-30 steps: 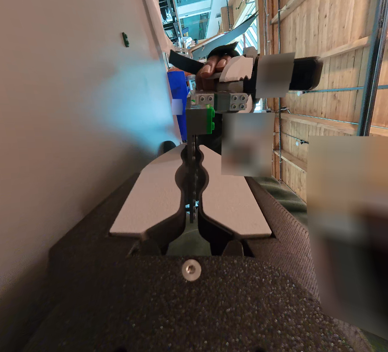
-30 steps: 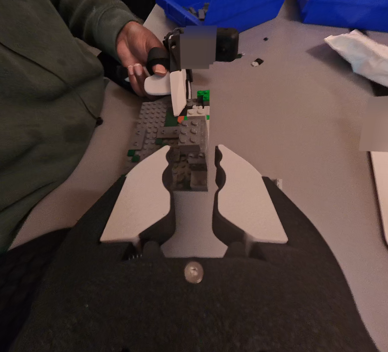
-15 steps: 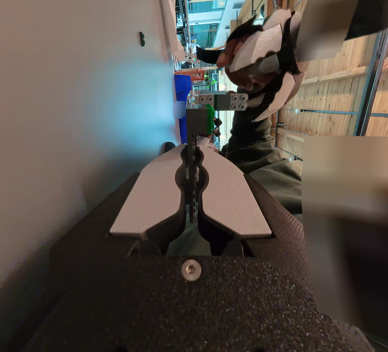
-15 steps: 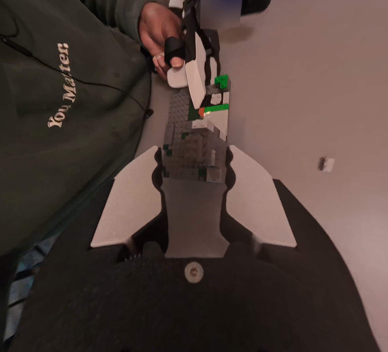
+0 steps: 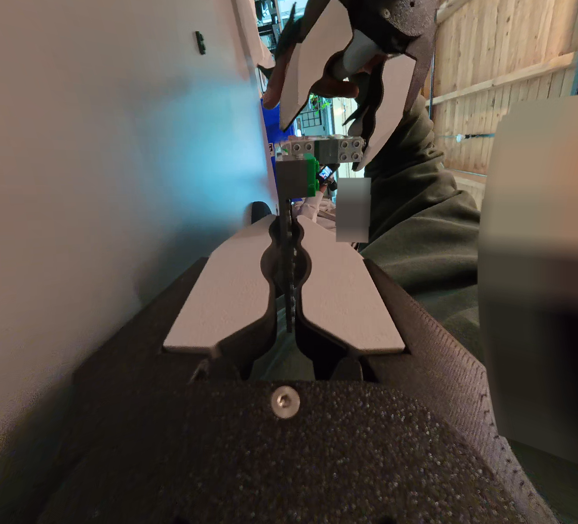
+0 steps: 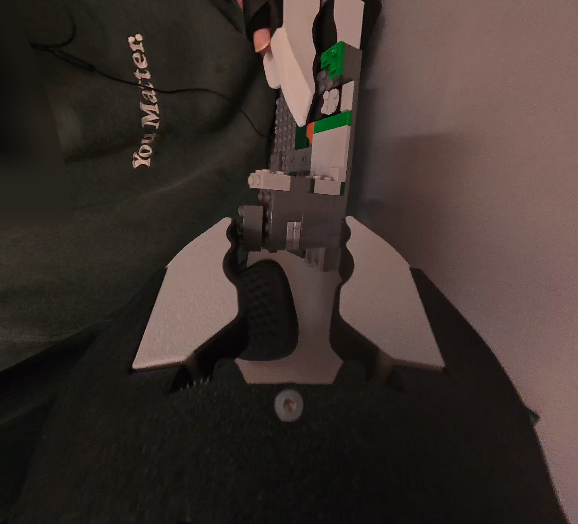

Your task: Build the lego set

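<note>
The lego build (image 5: 325, 151) is a dark grey baseplate (image 5: 289, 274) with grey, white and green bricks on it, held on edge. My left gripper (image 5: 287, 221) is shut on the plate's edge. In the right wrist view the build (image 6: 312, 221) runs away from the camera. My right gripper (image 6: 287, 224) is open with its fingers on either side of the build's near end. In the left wrist view the right gripper (image 5: 319, 148) comes down from above, one fingertip (image 5: 366, 152) against a light grey brick. The left gripper's white finger (image 6: 294, 71) lies on the plate's studded face.
The grey table (image 5: 109, 165) fills the left of the left wrist view and the right of the right wrist view (image 6: 469, 165). A blue bin (image 5: 269, 134) stands beyond the build. A small dark piece (image 5: 200, 43) lies on the table. A person's dark green sweatshirt (image 6: 93, 181) is close by.
My right gripper has moved in toward the build, and its open fingers now straddle the near end. The build has tipped further onto its edge. The left gripper keeps its hold.
</note>
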`<state>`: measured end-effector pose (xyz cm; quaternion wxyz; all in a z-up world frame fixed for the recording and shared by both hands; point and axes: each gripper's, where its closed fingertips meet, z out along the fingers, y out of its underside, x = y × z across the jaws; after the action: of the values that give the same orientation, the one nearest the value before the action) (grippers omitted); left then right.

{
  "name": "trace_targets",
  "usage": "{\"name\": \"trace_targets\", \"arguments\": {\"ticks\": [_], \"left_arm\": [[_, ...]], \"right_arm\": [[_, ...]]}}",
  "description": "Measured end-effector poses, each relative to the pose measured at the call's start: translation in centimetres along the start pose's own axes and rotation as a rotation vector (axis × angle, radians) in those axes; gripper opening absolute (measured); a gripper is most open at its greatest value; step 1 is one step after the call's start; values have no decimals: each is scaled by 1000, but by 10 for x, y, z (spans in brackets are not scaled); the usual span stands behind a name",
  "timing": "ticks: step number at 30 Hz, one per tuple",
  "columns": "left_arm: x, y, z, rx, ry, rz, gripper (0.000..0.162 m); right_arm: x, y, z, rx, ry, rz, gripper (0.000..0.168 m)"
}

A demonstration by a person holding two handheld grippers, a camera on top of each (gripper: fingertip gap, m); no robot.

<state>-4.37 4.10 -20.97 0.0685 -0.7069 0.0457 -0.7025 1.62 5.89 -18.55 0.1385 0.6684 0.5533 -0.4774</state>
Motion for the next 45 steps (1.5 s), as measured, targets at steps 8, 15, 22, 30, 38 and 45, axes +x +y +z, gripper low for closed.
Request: {"name": "trace_targets", "arguments": {"ticks": [8,15,22,30,38,45], "left_arm": [[17,10,-1,-45,24,179,7],[29,24,-6,-45,42,268,8],[34,36,-9,-45,43,346,7],[37,45,-9,-42,40,317,7],[19,33,-18,-6,-33,207,6],[1,18,-11,32,-68,63,6]], "right_arm": [[-21,5,6,-17,-68,-33,62],[-40,6,15,25,-95,-48,63],[-52,6,30,53,-59,-68,70],[-64,4,38,99,17,-129,60],[-23,12,2,236,274,-139,44],[-13,19,7,319,603,-333,52]]}}
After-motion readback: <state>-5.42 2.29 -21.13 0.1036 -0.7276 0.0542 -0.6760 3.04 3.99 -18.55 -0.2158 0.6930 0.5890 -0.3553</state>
